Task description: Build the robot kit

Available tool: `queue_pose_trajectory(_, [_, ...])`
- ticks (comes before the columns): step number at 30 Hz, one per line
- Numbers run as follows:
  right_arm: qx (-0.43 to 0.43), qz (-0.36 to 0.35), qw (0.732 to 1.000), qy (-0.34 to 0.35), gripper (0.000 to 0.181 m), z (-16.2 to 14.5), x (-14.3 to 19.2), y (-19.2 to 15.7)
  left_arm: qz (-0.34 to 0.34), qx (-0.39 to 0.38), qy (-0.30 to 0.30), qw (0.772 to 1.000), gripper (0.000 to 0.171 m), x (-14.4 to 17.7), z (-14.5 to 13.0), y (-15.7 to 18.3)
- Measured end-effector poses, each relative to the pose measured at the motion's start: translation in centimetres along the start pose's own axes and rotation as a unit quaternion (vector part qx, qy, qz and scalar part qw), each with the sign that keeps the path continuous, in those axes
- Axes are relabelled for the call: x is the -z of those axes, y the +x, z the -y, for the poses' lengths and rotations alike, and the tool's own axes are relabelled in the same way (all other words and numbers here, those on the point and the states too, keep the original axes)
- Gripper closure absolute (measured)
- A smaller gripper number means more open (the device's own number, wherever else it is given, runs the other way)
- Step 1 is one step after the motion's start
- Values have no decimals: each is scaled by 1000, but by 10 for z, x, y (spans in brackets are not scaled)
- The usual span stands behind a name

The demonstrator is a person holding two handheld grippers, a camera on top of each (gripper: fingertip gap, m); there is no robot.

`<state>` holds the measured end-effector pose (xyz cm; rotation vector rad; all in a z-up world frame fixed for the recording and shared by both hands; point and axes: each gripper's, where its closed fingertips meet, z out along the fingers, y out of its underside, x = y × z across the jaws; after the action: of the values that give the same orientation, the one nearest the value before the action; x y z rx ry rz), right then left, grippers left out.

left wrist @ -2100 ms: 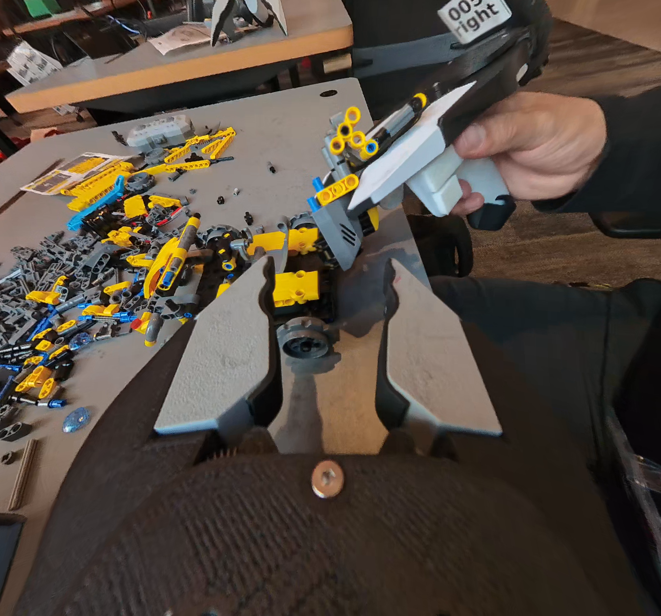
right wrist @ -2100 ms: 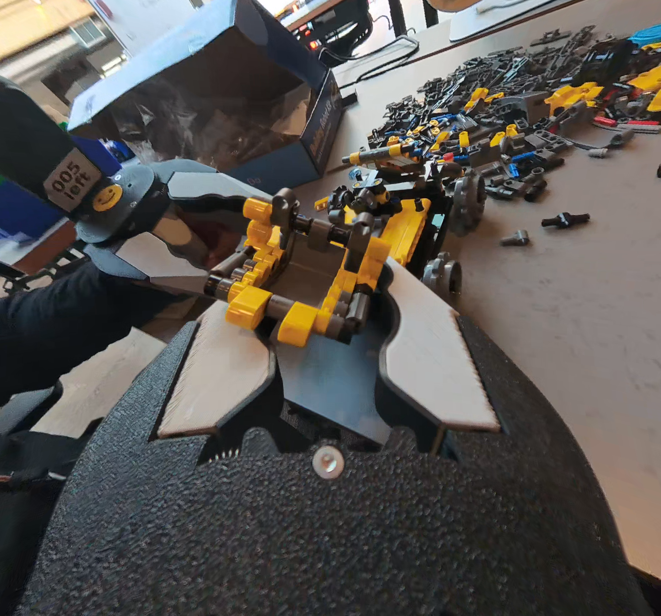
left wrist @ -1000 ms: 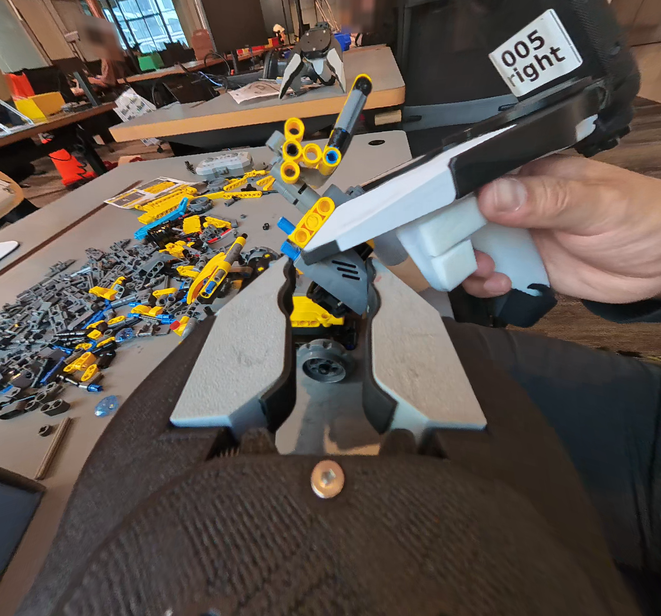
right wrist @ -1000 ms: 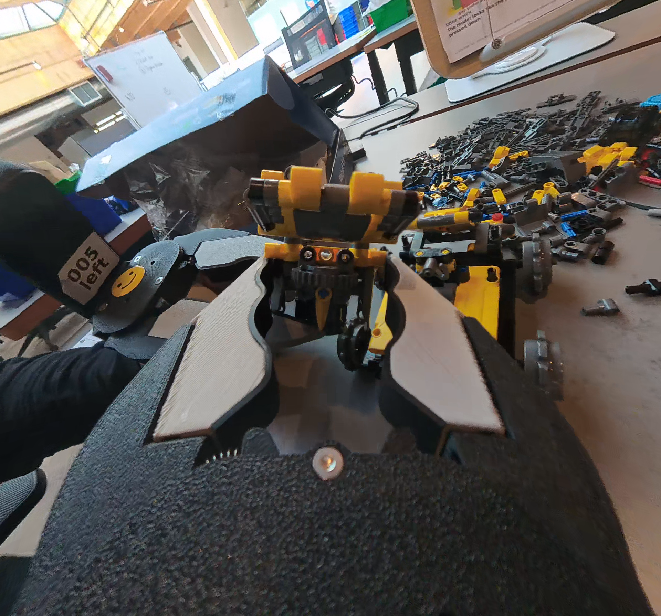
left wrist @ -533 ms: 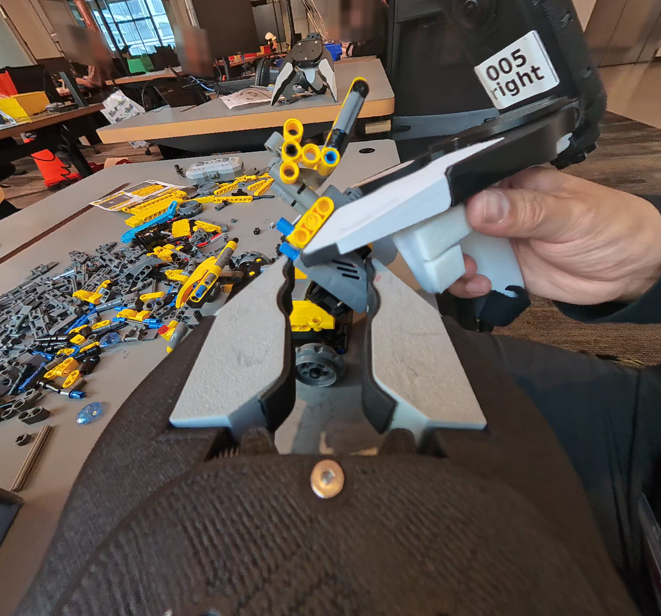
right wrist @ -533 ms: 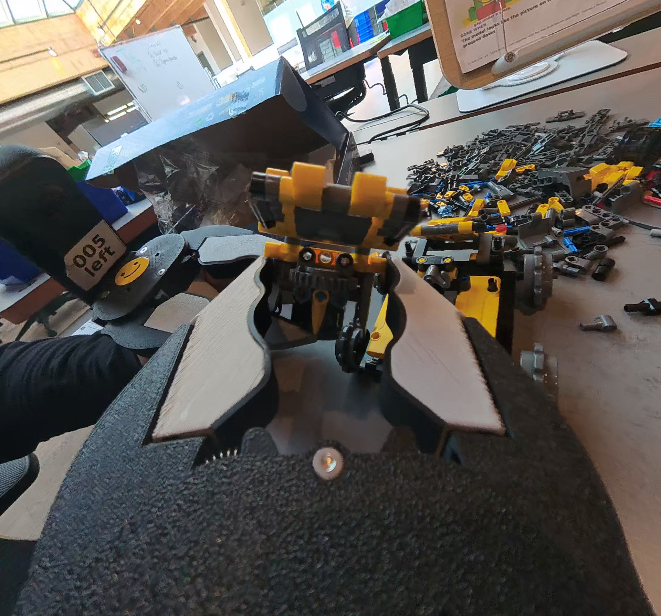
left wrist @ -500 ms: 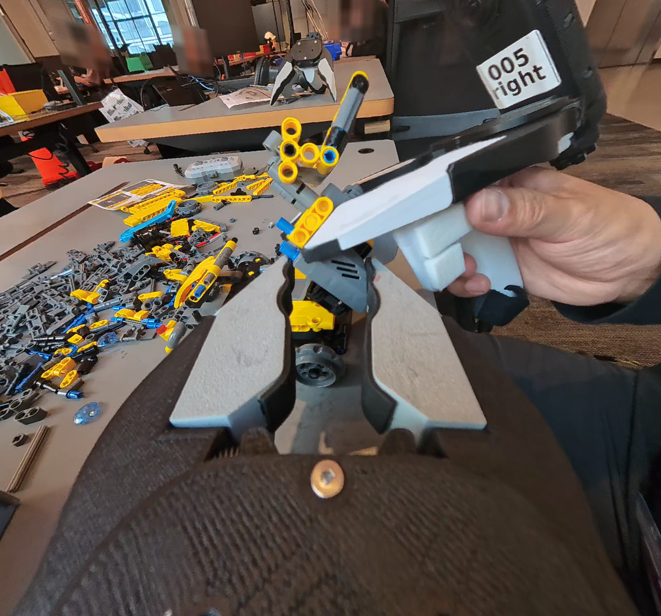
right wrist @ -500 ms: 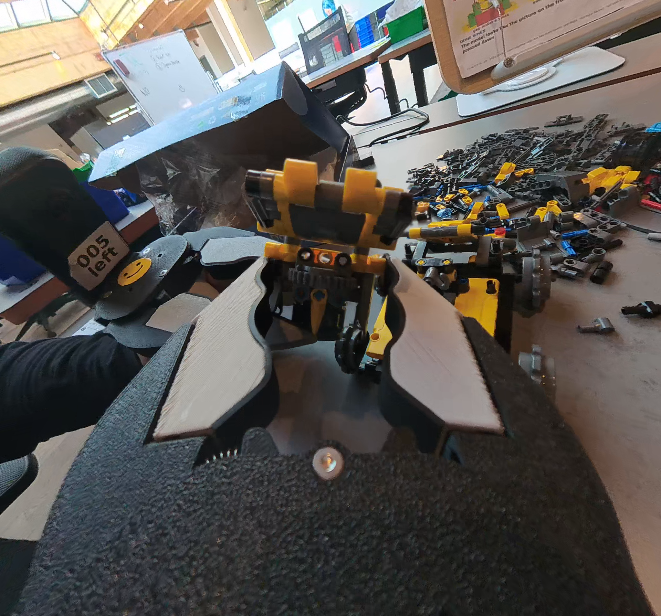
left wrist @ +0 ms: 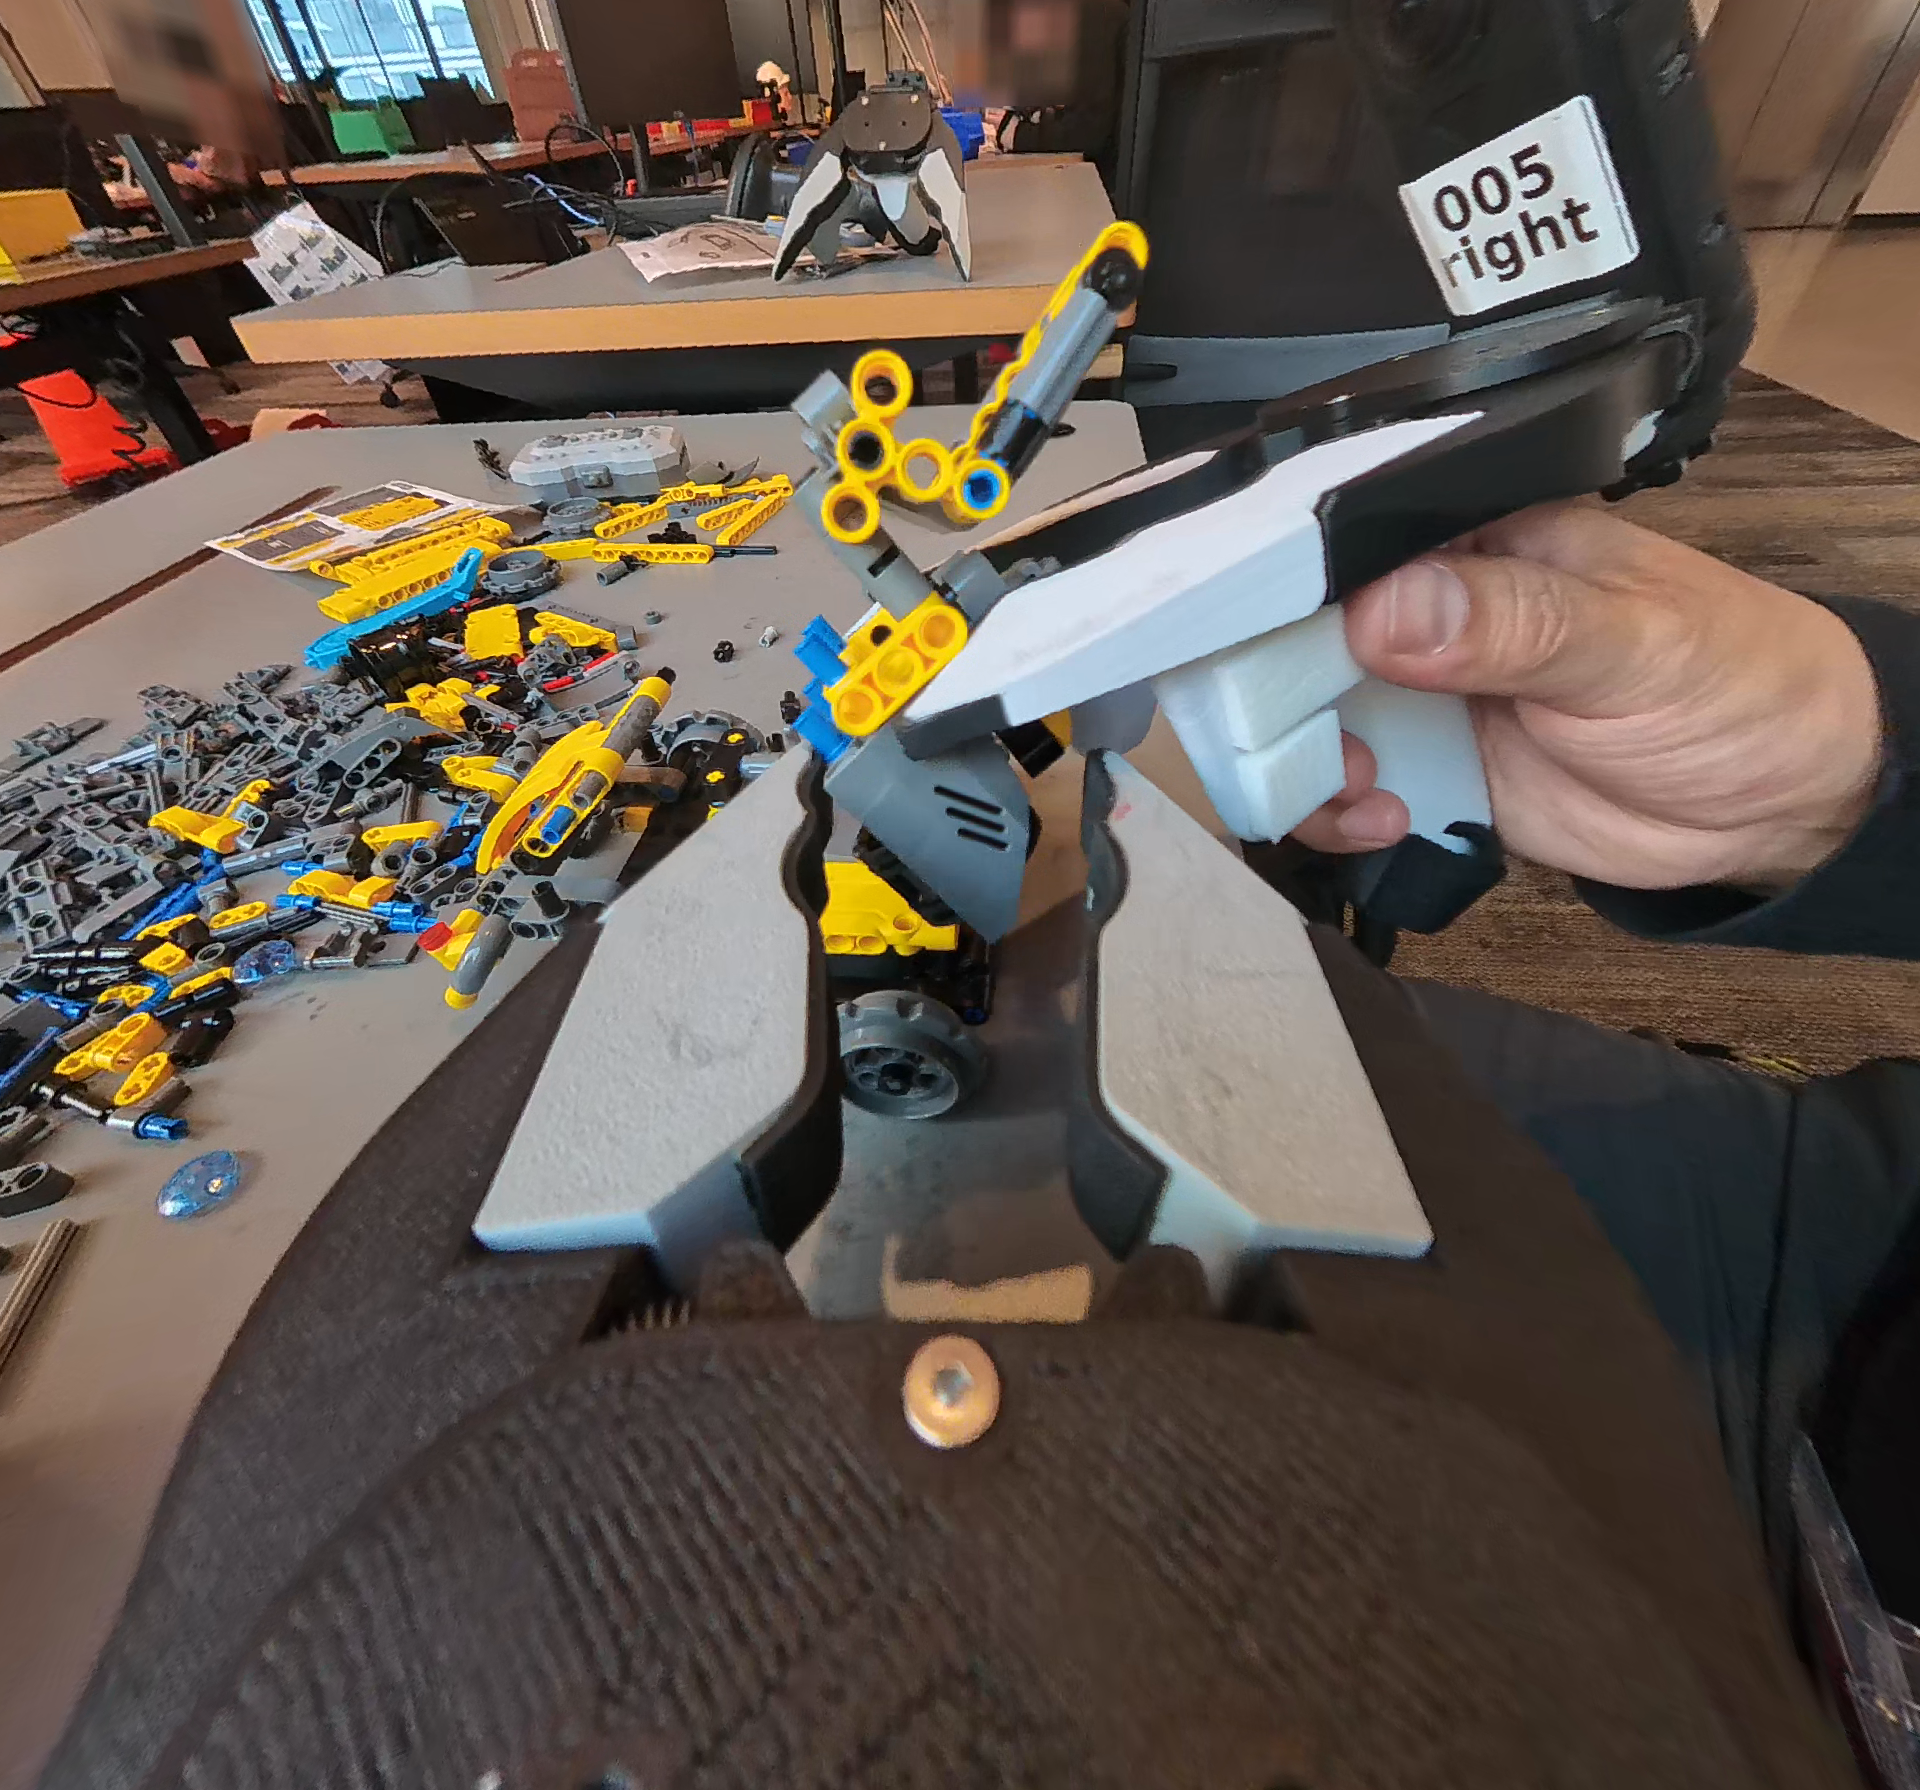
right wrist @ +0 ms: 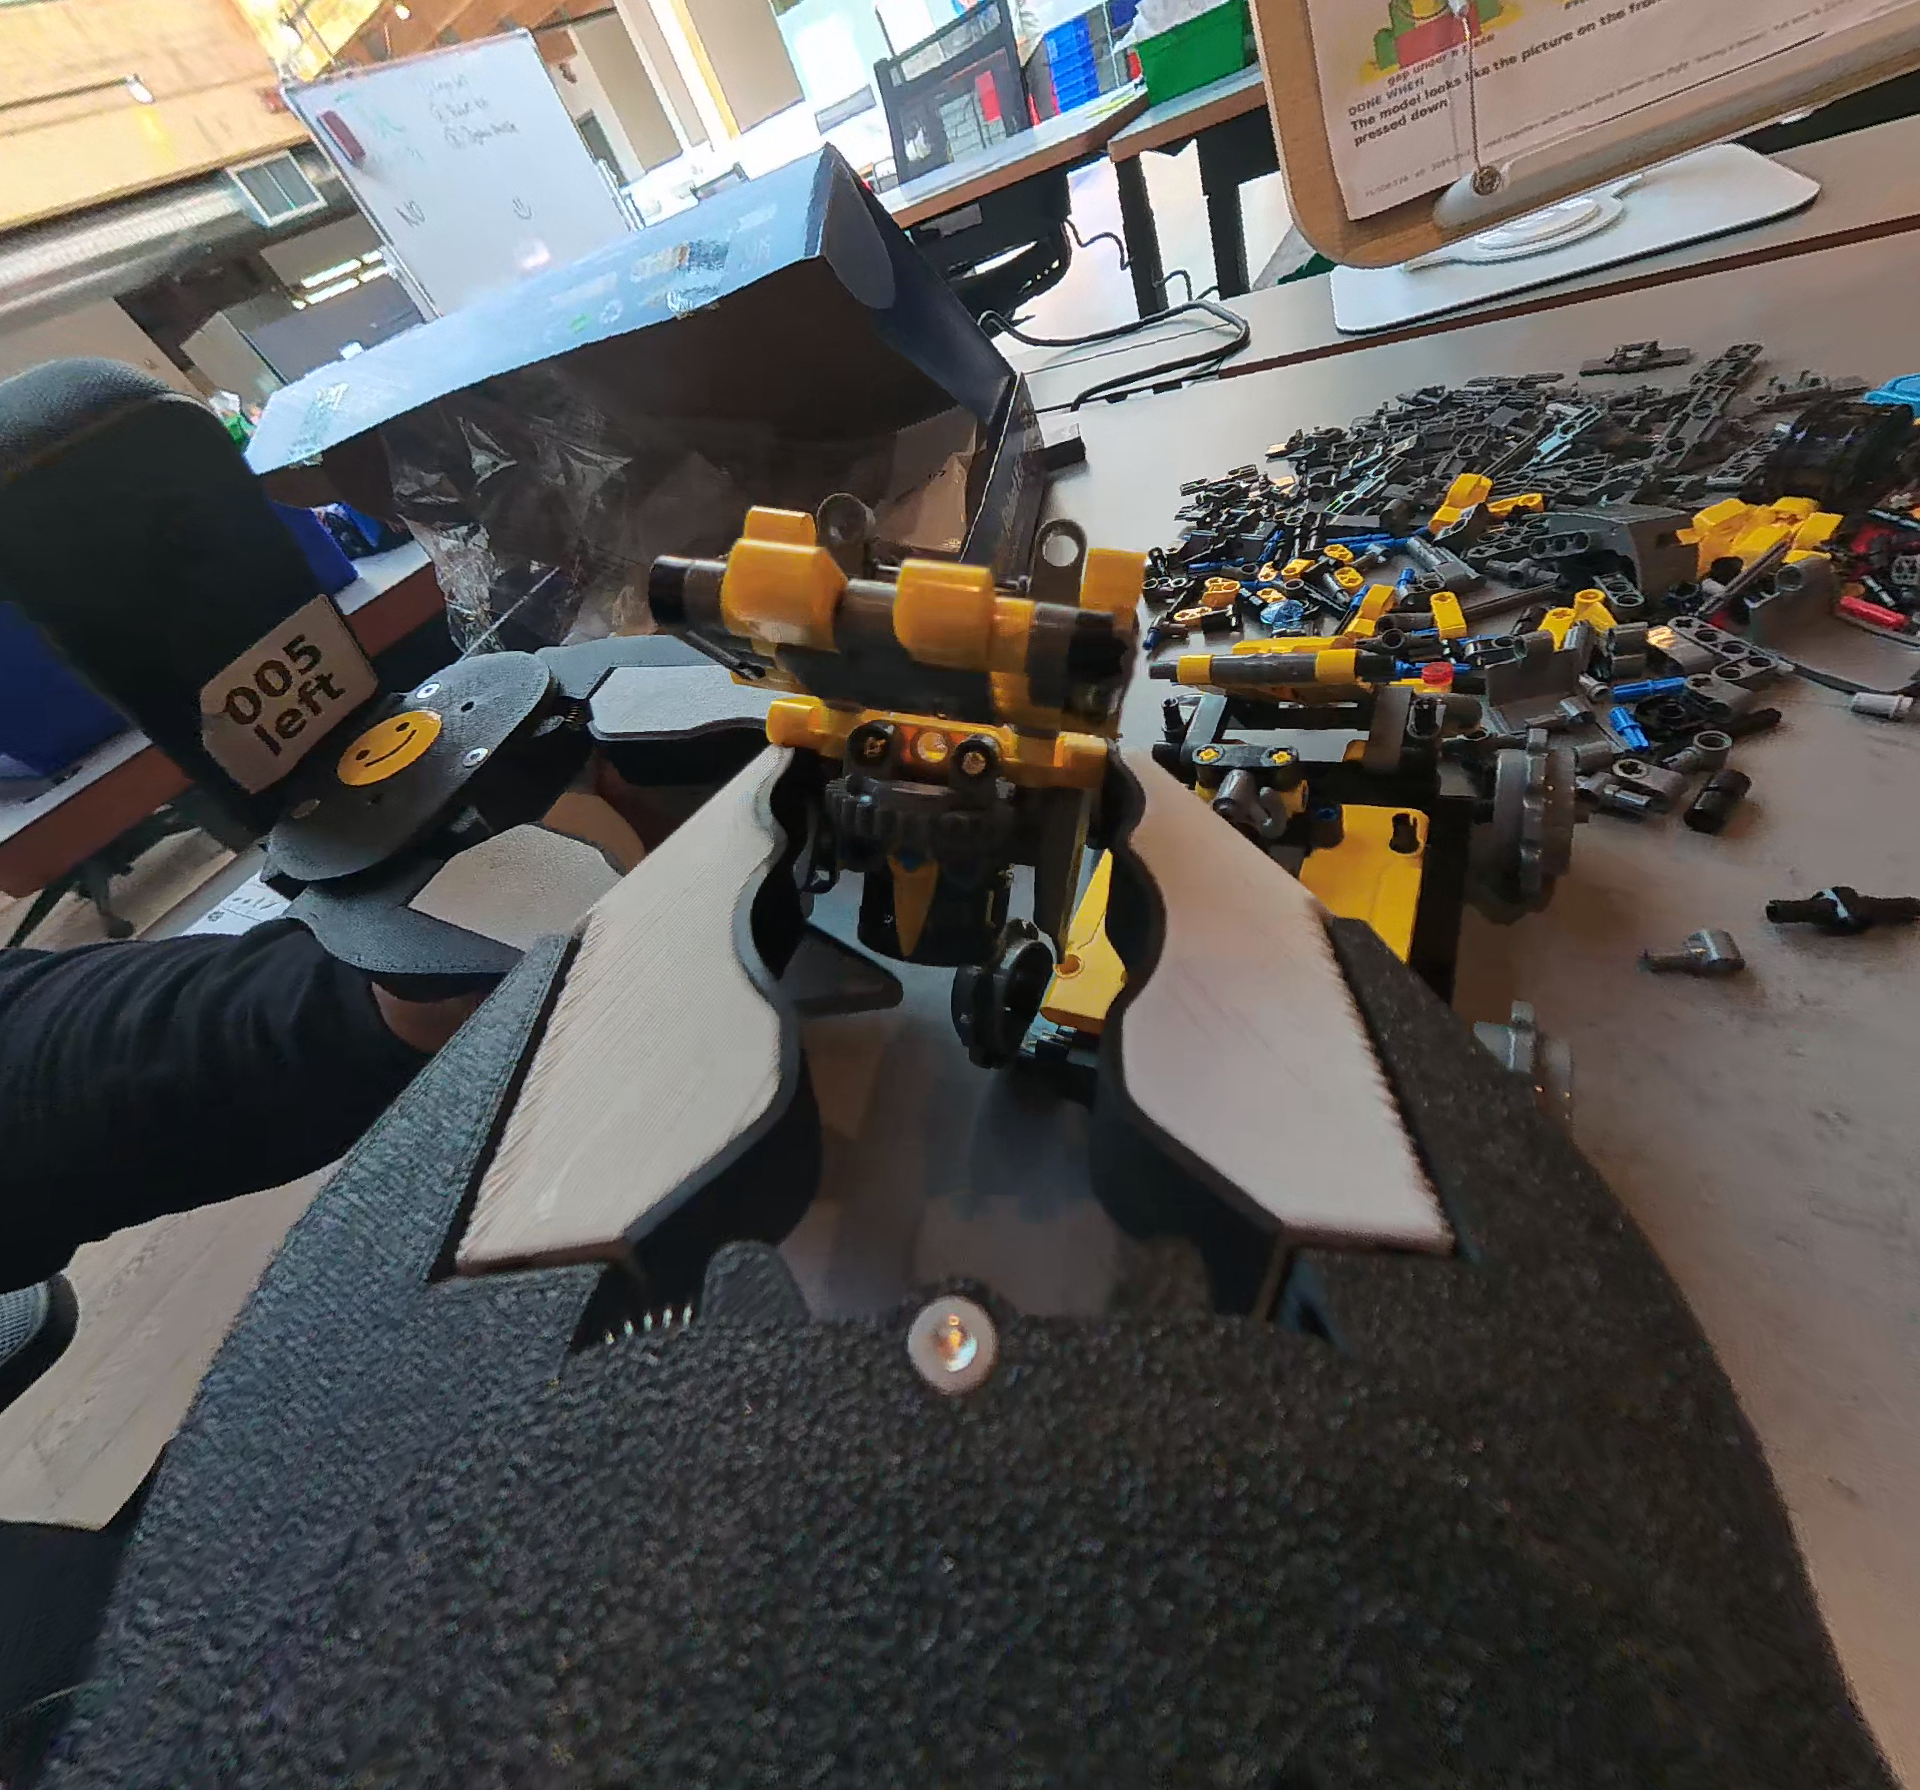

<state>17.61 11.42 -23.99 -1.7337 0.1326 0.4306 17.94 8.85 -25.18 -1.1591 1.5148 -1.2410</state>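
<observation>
While the right hand-held gripper [right wrist: 951, 784] clamps the yellow-and-grey toy-brick vehicle model [right wrist: 935, 691] at centre frame, the left hand-held gripper [left wrist: 945, 784] stands parted around its grey rear, above the grey bench [left wrist: 343, 1096] strewn with loose plastic pieces [left wrist: 260, 826] at left.

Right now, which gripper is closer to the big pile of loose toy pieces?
Left. The left gripper sits beside the pile; the right gripper reaches in from the far side.
</observation>
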Motion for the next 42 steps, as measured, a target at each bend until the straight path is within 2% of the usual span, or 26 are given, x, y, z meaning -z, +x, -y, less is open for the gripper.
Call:
queue_pose_trajectory(1, [-1,1,1000,-1,126,0,0,0,4,1,-1,1000,130,0,0,-1])
queue_pose_trajectory(8, [-2,-1,1000,3,126,-1,0,0,0,-2,-5,1000,131,1,-2,-2])
queue_pose_trajectory(17, [14,12,1000,17,124,2,1,-6,13,-18,22,1000,139,5,9,-3])
queue_pose_trajectory(31, [46,2,998,38,125,7,3,-6,-6,18,27,999,139,5,10,-3])
queue_pose_trajectory(36, [28,-1,999,47,124,9,2,-5,-6,47,34,998,139,4,11,-4])
queue_pose_trajectory(38, [15,1,999,50,117,9,0,-4,0,59,29,998,139,2,10,-5])
queue_pose_trajectory(42, [-29,6,998,61,118,11,-1,0,14,36,17,999,139,-2,6,-2])
